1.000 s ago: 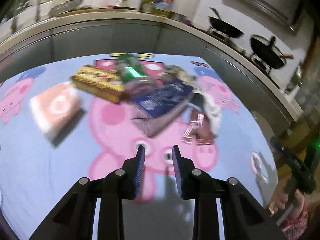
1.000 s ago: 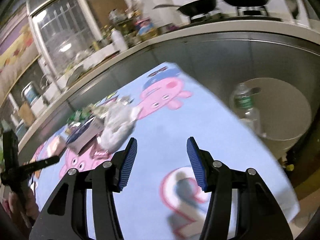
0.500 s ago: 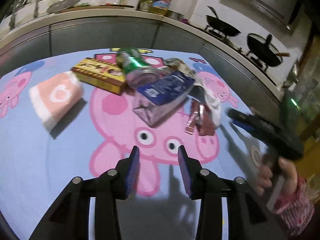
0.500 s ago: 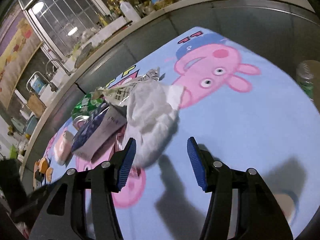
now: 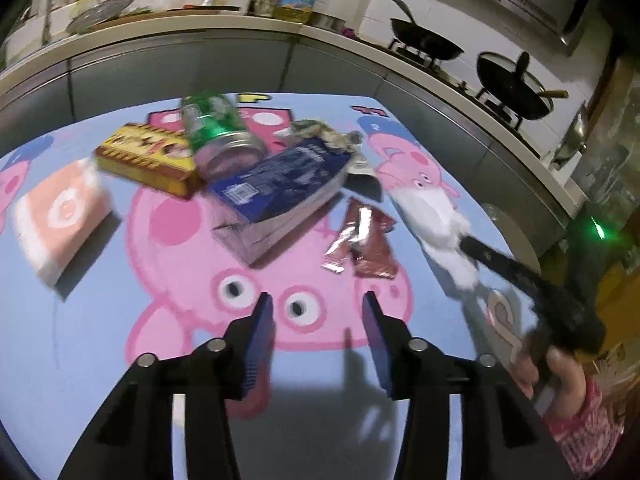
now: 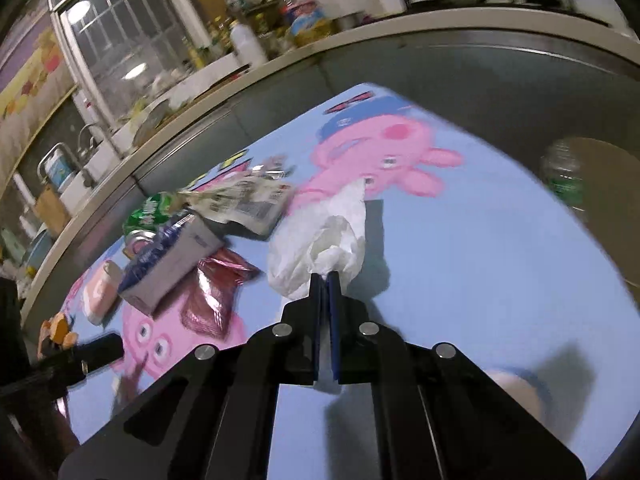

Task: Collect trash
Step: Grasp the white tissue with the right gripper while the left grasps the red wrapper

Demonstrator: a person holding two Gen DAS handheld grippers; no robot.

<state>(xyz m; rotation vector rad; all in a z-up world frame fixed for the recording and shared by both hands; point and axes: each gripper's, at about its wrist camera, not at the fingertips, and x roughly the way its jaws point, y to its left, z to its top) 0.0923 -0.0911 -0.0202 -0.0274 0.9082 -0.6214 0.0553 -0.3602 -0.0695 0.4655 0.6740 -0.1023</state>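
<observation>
A pile of trash lies on a blue cartoon-pig tablecloth (image 5: 80,360): a green can (image 5: 216,132), a yellow box (image 5: 148,156), a dark blue carton (image 5: 280,188), red foil wrappers (image 5: 360,244), a crumpled printed wrapper (image 6: 248,200) and a white crumpled tissue (image 6: 324,248). My right gripper (image 6: 325,280) is shut on the near end of the white tissue (image 5: 436,224). My left gripper (image 5: 318,312) is open and empty, above the cloth just in front of the pile.
A peach and white tissue pack (image 5: 60,216) lies left of the pile. A round bin (image 6: 600,184) with a green-labelled bottle (image 6: 564,178) stands past the table's right edge. A steel counter (image 5: 280,64) with pans (image 5: 512,84) runs behind.
My right gripper moved in to the white tissue and shut on it. My left gripper opened wider and stayed in front of the pile.
</observation>
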